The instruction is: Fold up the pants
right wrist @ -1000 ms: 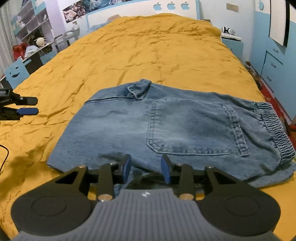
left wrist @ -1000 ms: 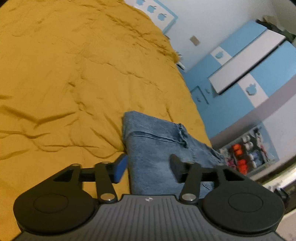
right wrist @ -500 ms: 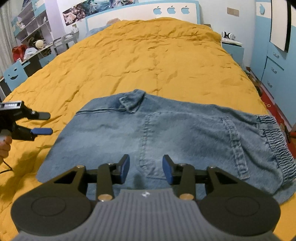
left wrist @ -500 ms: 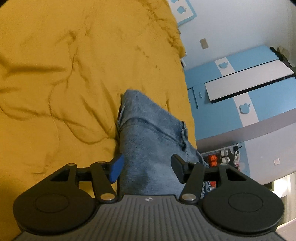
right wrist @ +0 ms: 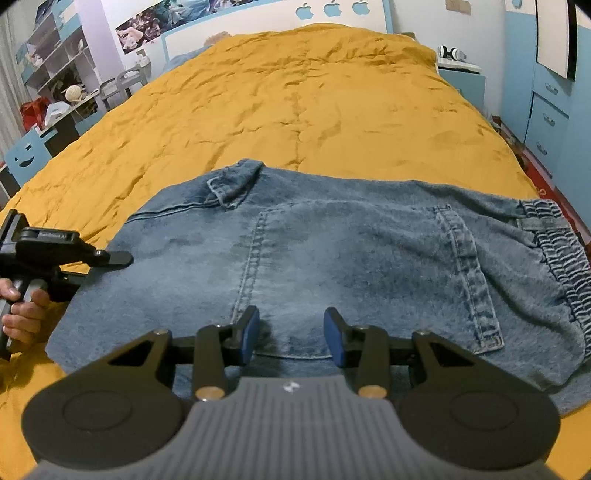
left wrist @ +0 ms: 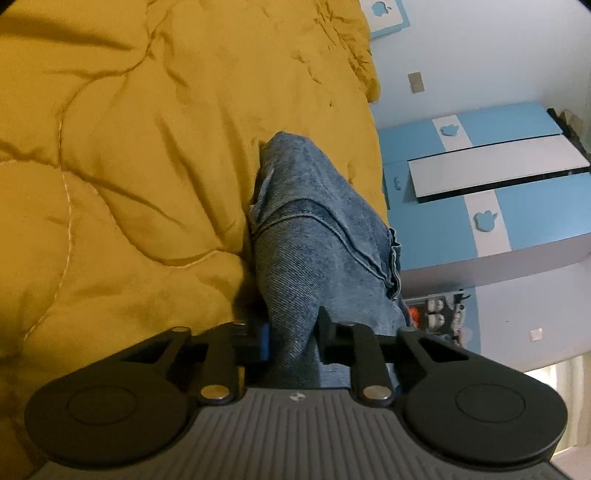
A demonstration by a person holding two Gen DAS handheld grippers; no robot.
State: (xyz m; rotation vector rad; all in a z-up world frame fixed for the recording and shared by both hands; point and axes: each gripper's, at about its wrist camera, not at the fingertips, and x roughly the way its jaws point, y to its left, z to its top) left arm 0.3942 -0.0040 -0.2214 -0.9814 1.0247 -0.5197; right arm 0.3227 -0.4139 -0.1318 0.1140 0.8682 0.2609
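Denim pants [right wrist: 332, 258] (yellow quilt [right wrist: 295, 103] beneath)

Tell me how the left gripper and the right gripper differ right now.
The left gripper has its fingers closed in on an edge of the jeans; the right gripper is open with nothing between its fingers. The left sits at the jeans' side edge next to the yellow bedspread; the right hovers over the middle, near the back pocket. Both have blue pads.

A wide bed [right wrist: 314, 110] under a wrinkled mustard quilt fills the room. Blue-and-white cabinets [right wrist: 550, 122] line the right wall; cluttered shelves [right wrist: 48, 74] stand left, beneath a poster [right wrist: 166, 18].
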